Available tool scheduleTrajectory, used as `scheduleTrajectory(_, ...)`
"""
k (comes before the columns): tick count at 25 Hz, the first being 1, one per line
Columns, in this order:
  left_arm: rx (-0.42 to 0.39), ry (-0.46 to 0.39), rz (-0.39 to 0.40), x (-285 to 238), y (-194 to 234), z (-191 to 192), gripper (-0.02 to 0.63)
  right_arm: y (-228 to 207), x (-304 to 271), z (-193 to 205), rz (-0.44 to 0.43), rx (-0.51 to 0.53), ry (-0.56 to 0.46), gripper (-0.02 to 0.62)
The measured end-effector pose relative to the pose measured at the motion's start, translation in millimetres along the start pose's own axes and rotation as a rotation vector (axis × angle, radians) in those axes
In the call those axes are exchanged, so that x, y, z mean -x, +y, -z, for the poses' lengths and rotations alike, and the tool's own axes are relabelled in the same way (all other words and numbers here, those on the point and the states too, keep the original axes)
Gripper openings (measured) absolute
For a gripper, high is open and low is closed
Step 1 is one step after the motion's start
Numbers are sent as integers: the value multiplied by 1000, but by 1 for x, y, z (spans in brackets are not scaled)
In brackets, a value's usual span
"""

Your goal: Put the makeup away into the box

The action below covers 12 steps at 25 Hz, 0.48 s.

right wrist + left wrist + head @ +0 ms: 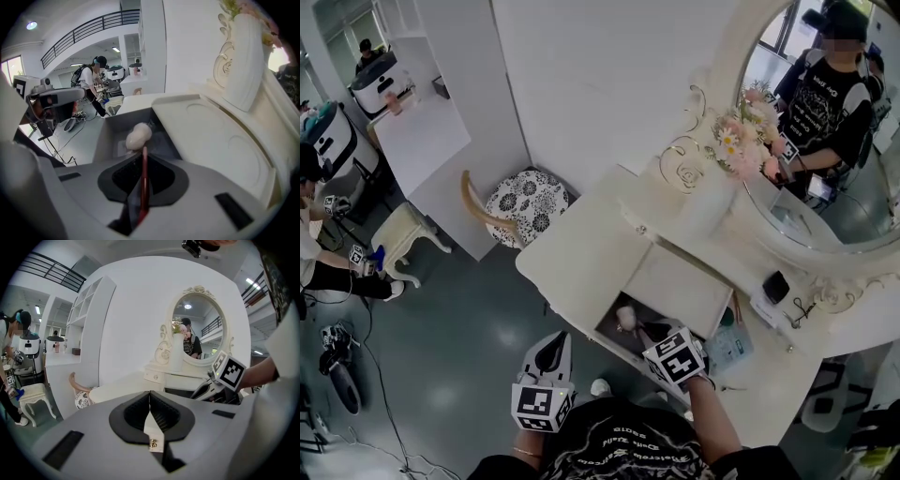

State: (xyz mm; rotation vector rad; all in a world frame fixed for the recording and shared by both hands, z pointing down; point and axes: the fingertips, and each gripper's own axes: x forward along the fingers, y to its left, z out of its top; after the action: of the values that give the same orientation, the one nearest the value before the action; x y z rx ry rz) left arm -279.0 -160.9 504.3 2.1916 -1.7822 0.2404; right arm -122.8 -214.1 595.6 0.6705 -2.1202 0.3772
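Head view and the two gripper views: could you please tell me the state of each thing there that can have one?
Lid: open, tilted up.
Box: open.
Right tool: shut on the thin red stick, pointing into the box.
Left tool: shut, tips together, short of the box.

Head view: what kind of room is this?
Probably a pretend bedroom corner inside a big workshop. There is a white dressing table with a mirror, flowers and a seat, but another person works nearby.
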Motion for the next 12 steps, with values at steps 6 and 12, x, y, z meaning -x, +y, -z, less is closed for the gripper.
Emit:
scheduleTrajectory(6, -13, -4, 14, -1, -6, -2, 15, -1, -5, 6, -11, -18, 31, 44)
scheduleTrajectory(12, -20, 1, 18, 2, -8, 0, 15, 0, -7, 9, -37, -36, 44, 44)
